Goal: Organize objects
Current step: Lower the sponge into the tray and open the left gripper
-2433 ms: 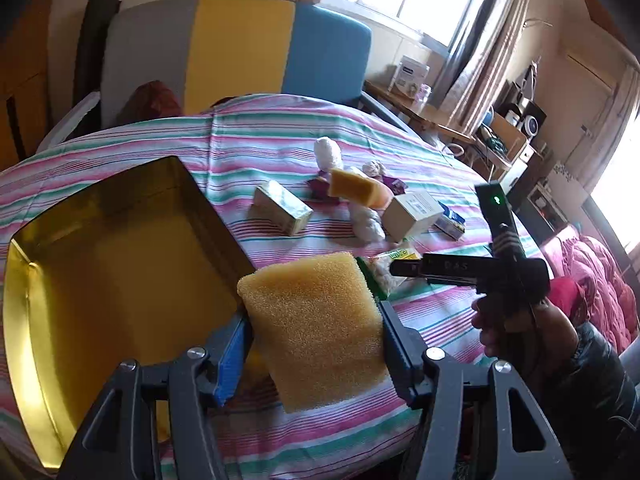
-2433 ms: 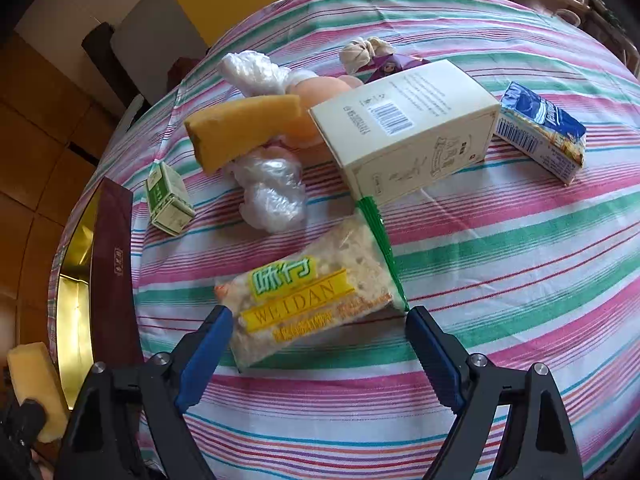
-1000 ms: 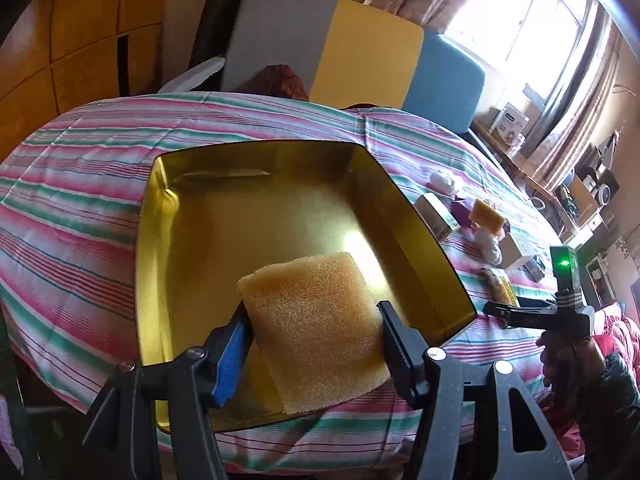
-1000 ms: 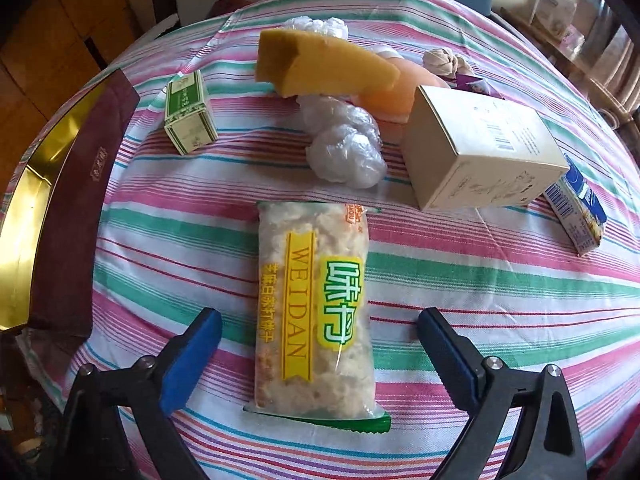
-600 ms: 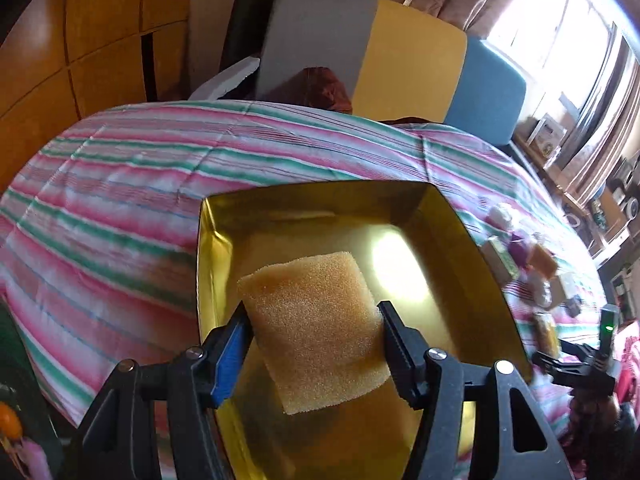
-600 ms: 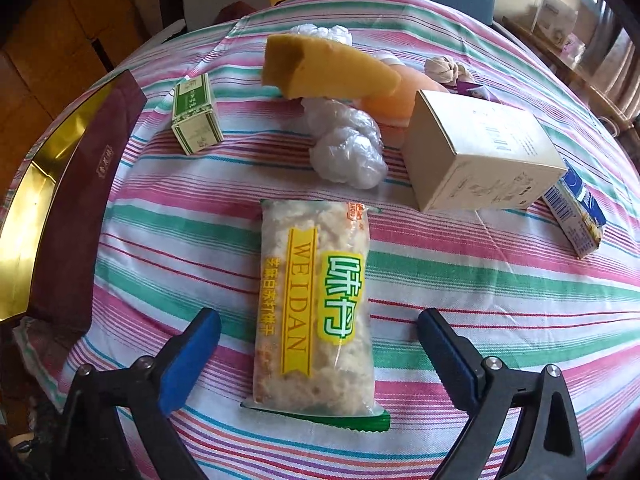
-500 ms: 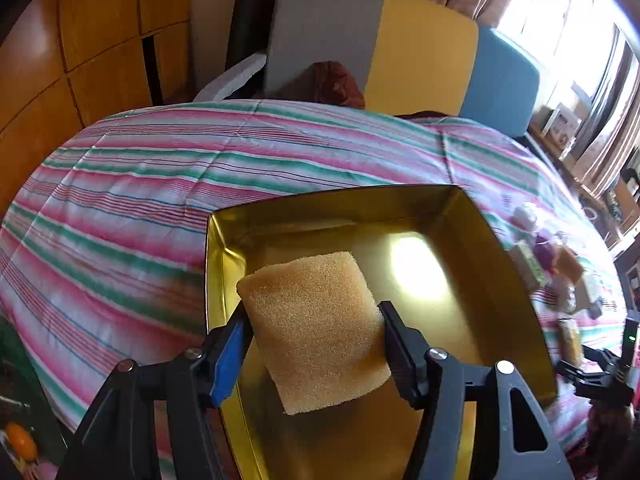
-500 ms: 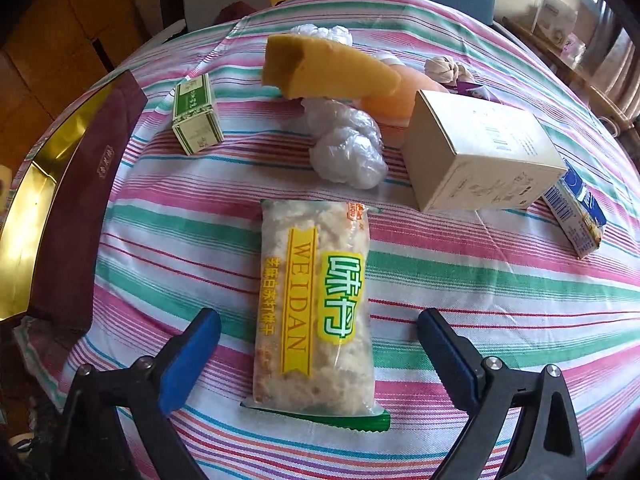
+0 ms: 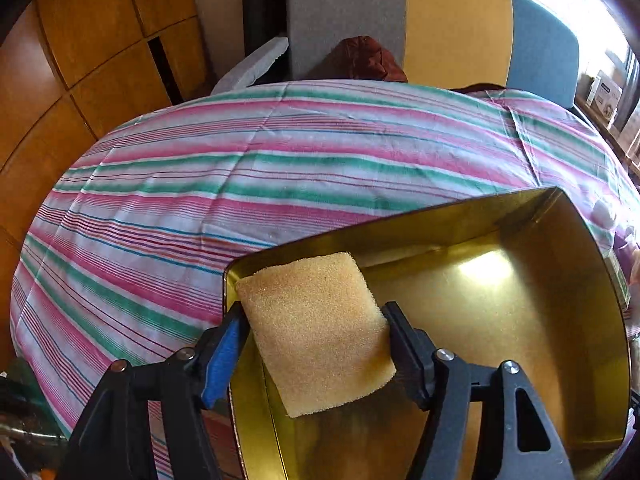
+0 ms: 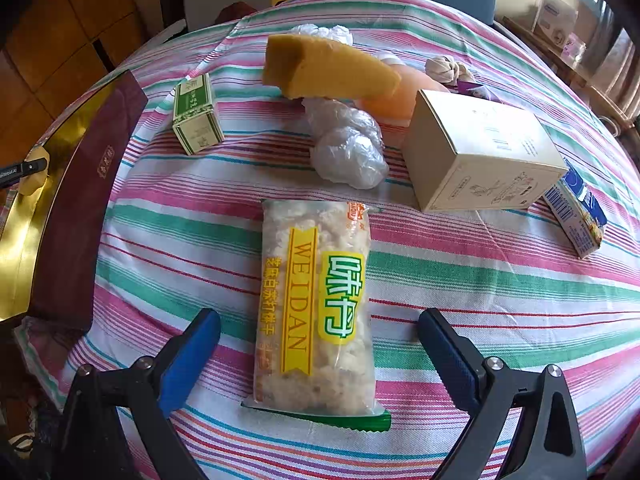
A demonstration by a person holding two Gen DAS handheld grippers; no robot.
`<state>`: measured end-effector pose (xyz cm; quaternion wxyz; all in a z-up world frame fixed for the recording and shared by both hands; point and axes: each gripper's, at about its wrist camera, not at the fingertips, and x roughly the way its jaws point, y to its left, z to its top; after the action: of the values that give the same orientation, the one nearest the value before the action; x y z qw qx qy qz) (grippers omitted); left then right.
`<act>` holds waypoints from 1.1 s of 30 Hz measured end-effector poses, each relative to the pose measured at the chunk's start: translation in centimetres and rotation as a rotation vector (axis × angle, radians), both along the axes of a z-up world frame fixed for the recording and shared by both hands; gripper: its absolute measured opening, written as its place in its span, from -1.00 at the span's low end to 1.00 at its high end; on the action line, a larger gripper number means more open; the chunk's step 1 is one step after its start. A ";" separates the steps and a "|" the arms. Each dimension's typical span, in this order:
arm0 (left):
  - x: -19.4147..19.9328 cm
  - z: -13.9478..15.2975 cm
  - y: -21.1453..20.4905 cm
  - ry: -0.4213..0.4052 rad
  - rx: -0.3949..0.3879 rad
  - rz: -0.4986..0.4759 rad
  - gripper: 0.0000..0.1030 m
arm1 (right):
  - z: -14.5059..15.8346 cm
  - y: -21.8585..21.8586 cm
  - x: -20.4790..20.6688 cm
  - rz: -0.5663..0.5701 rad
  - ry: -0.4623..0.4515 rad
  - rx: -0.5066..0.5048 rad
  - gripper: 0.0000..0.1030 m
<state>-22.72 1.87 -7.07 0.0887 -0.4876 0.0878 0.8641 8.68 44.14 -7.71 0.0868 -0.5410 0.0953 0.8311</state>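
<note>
Yellow sponge [image 9: 316,332] lengthwise, tilted left, over tin [image 9: 592,280].

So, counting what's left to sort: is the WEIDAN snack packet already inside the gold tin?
No, the WEIDAN snack packet lies on the striped tablecloth, apart from the gold tin.

A round table covered by a pink, green and white striped cloth [image 10: 460,280] carries everything. At its left edge sits a gold-lined tin box [image 9: 520,320] with maroon outer walls. On the cloth lie a Weidan snack packet [image 10: 316,304], a small green carton [image 10: 196,120], a crumpled plastic bag [image 10: 348,148], a beige cardboard box [image 10: 480,152] and a blue-and-white carton [image 10: 578,216].
</note>
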 end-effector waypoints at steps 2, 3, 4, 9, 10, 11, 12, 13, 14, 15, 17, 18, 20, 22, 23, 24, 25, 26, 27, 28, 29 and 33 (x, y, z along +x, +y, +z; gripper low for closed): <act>0.3 0.6 -0.1 0.018 0.013 -0.008 0.37 | 0.2 0.4 0.2 0.000 -0.001 -0.003 0.97; 0.5 0.9 -0.1 0.026 0.015 -0.019 0.41 | 0.3 0.6 0.2 0.000 -0.002 -0.004 0.97; 0.6 1.0 0.0 0.031 0.011 -0.029 0.42 | 0.5 0.8 0.3 0.001 -0.003 -0.005 0.99; 0.2 1.2 0.0 0.030 -0.023 -0.038 0.44 | 1.1 1.7 0.7 -0.003 -0.009 -0.004 1.00; 0.3 1.5 -0.3 0.035 -0.016 -0.028 0.44 | 1.2 1.9 0.8 -0.005 -0.010 -0.004 1.00; 0.6 2.1 -0.6 0.049 0.002 -0.017 0.44 | 1.3 2.2 0.9 -0.006 -0.011 -0.004 1.00; 1.1 2.5 -1.1 0.063 0.020 -0.008 0.44 | 1.5 2.4 1.0 -0.008 -0.011 -0.004 1.00; 1.7 3.0 -1.5 0.078 0.034 0.002 0.44 | 1.6 2.6 1.2 -0.009 -0.011 -0.004 1.00; 2.7 3.7 -1.9 0.096 0.045 0.016 0.44 | 1.8 2.8 1.3 -0.008 -0.010 -0.003 1.00; 3.8 4.2 -2.3 0.113 0.059 0.027 0.44 | 1.9 3.0 1.4 -0.008 -0.010 -0.004 1.00; 5.9 4.9 -3.0 0.135 0.097 0.038 0.44 | 2.2 3.6 1.5 -0.008 -0.011 -0.008 1.00; 7.4 5.1 -3.1 0.143 0.116 0.031 0.44 | 2.4 3.8 1.6 -0.009 -0.010 -0.010 1.00; 9.8 5.4 -3.2 0.150 0.143 0.012 0.44 | 2.7 4.4 1.8 -0.011 -0.007 -0.012 1.00; 12.5 5.3 -3.2 0.145 0.173 -0.002 0.44 | 3.0 4.9 2.0 -0.015 -0.005 -0.014 1.00; 13.4 5.3 -3.3 0.146 0.186 -0.003 0.44 | 3.2 5.3 2.2 -0.024 -0.003 -0.022 1.00; 14.5 5.1 -3.3 0.145 0.203 0.000 0.44 | 3.5 5.8 2.3 -0.044 0.006 -0.039 1.00; 15.3 5.0 -3.2 0.138 0.217 -0.002 0.44 | 3.7 6.4 2.5 -0.065 0.017 -0.060 0.99; 16.1 4.6 -3.0 0.113 0.235 -0.009 0.44 | 4.0 6.9 2.7 -0.082 0.025 -0.073 0.95; 16.6 4.3 -2.8 0.090 0.251 -0.014 0.39 | 4.2 7.3 2.8 -0.095 0.029 -0.073 0.91; 16.8 3.9 -2.6 0.072 0.266 -0.016 0.35 | 4.4 7.6 2.9 -0.105 0.028 -0.061 0.82; 17.2 3.7 -2.3 0.063 0.265 -0.021 0.29 | 4.6 7.9 2.9 -0.115 0.026 -0.045 0.68; 18.2 3.7 -1.0 0.081 0.216 -0.053 0.27 | 6.2 8.7 2.1 -0.143 0.032 0.005 0.02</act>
<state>-4.49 0.83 -3.37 0.1601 -0.4373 0.0106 0.8849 10.81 52.84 -1.55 0.1458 -0.5191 0.1331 0.8316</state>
